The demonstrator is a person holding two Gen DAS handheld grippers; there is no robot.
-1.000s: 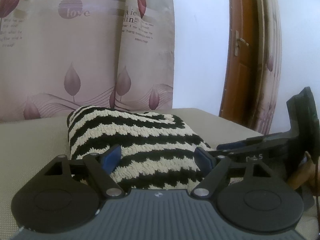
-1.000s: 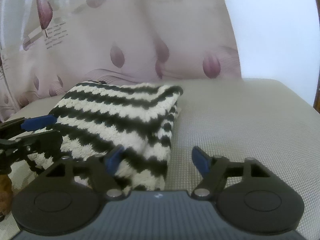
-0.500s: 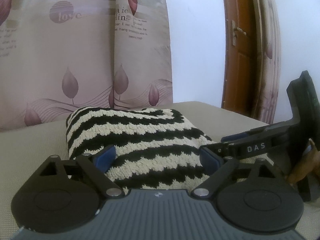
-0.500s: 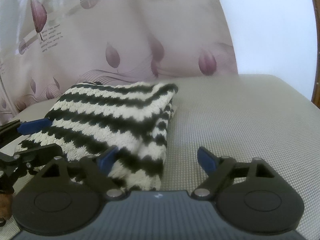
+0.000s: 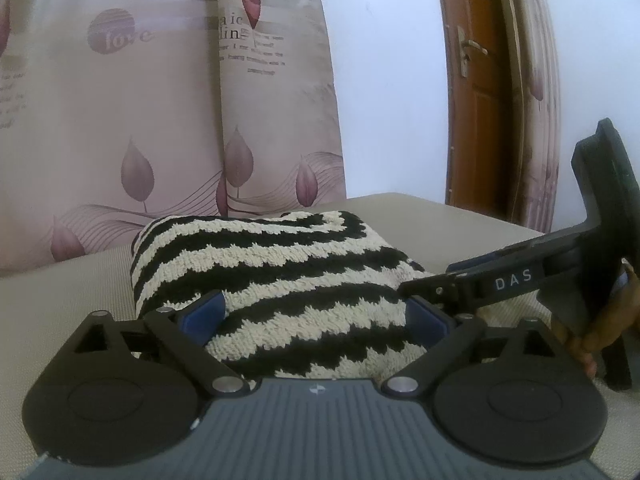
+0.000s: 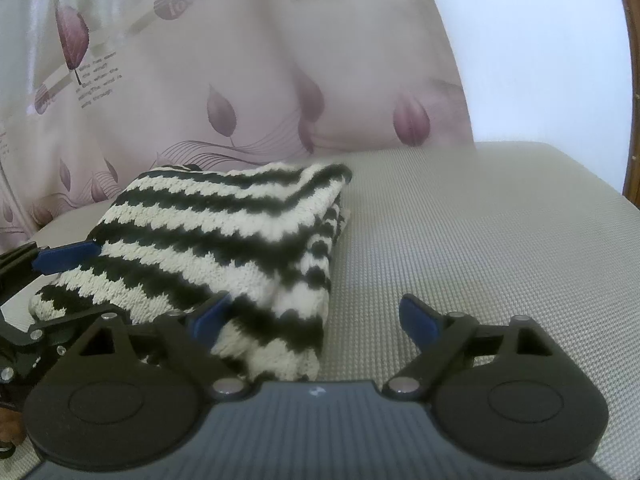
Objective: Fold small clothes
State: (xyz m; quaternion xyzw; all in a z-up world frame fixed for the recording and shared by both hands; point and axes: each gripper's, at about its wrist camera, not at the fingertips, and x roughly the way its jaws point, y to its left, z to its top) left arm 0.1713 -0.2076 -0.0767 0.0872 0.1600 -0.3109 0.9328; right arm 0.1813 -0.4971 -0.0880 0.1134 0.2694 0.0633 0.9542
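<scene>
A folded black-and-cream zigzag knit garment (image 5: 280,276) lies on a grey textured surface (image 6: 460,240); it also shows in the right wrist view (image 6: 224,232). My left gripper (image 5: 316,316) is open, its blue-padded fingers straddling the garment's near edge. My right gripper (image 6: 316,320) is open at the garment's near right corner, its left finger (image 6: 208,316) against the knit, its right finger (image 6: 418,320) over bare surface. The right gripper shows at the right of the left wrist view (image 5: 500,280); the left gripper shows at the left edge of the right wrist view (image 6: 48,264).
A pink curtain with leaf prints (image 5: 160,100) hangs behind the surface. A white wall and a brown wooden door (image 5: 476,92) stand at the right. The grey surface stretches to the right of the garment.
Both grippers have drawn back toward the garment's near edge and their jaws have opened a little wider. The garment lies still.
</scene>
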